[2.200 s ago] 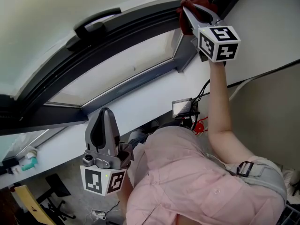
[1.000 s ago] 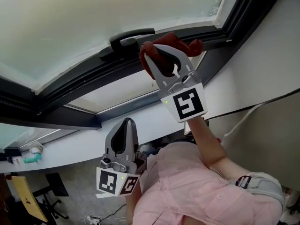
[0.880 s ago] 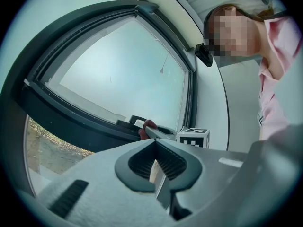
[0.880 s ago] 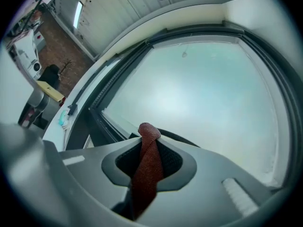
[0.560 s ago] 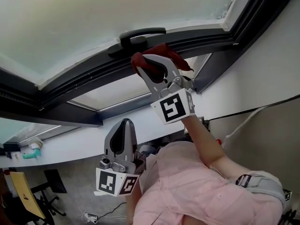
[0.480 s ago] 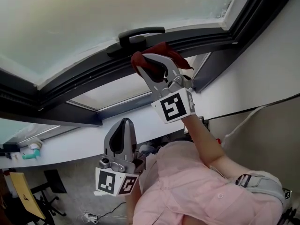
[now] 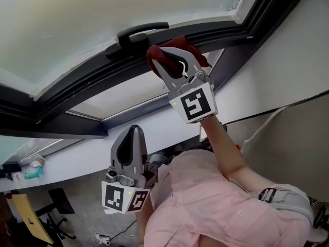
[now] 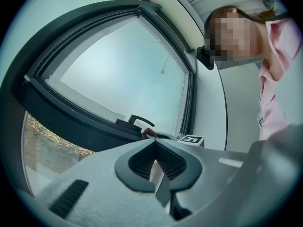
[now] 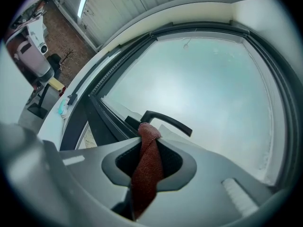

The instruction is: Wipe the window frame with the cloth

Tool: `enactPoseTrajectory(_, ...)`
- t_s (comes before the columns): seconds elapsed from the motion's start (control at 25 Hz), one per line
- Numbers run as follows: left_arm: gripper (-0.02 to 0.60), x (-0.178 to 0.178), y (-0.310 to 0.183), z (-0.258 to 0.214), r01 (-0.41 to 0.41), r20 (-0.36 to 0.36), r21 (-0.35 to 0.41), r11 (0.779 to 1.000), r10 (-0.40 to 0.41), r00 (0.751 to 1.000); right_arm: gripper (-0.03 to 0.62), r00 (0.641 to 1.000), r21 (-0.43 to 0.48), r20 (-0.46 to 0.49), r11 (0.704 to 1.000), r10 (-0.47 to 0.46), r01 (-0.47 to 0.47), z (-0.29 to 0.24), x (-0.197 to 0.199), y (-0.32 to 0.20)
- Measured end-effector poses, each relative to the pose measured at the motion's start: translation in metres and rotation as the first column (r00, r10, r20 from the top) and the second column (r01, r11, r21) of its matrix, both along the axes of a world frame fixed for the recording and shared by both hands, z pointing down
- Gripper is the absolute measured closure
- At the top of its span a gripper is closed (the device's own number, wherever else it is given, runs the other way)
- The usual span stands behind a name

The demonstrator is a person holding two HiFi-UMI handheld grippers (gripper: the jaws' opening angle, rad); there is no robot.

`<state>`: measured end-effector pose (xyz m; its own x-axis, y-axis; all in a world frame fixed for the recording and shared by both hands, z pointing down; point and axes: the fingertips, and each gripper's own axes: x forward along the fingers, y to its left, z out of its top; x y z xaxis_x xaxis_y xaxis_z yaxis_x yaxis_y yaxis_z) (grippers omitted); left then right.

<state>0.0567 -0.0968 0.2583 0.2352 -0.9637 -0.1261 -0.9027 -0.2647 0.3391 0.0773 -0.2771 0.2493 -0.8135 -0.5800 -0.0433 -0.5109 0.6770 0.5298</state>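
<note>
My right gripper is raised to the dark window frame and is shut on a dark red cloth, just right of the black window handle. In the right gripper view the red cloth hangs pinched between the jaws, its top close to the handle. My left gripper hangs low near the person's chest, shut with nothing in it. From the left gripper view, the frame and a bit of the red cloth show far off.
The window sash is tilted open, with frosted glass above and a white sill below. A black cable runs along the white wall at right. Small items lie on the sill's far left. The person's pink shirt fills the bottom.
My right gripper carried the cloth left along the frame from the upper right corner to the handle, then shifted slightly up and right. The left gripper stayed low and shut.
</note>
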Motion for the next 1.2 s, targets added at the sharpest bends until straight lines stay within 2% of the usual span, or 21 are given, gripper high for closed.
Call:
enactPoseTrajectory(0.76, 0.586, 0.006, 0.005, -0.002, 0.004, 0.005, 0.007, 1.000, -0.004, 1.000, 0.523, 1.000, -0.057, 0.010, 0.998, 0.021, -0.020, -0.003, 0.034, -0.022)
enactPoseTrajectory(0.92, 0.586, 0.007, 0.006, -0.002, 0.005, 0.004, 0.009, 1.000, -0.005, 1.000, 0.523, 0.999, -0.104, 0.029, 0.994, 0.045, -0.041, -0.002, 0.046, -0.028)
enactPoseTrajectory(1.2, 0.586, 0.013, 0.004, -0.001, -0.004, 0.001, 0.011, 1.000, 0.004, 1.000, 0.523, 0.998, -0.131, 0.033, 0.990, 0.060, -0.055, -0.001, 0.060, -0.037)
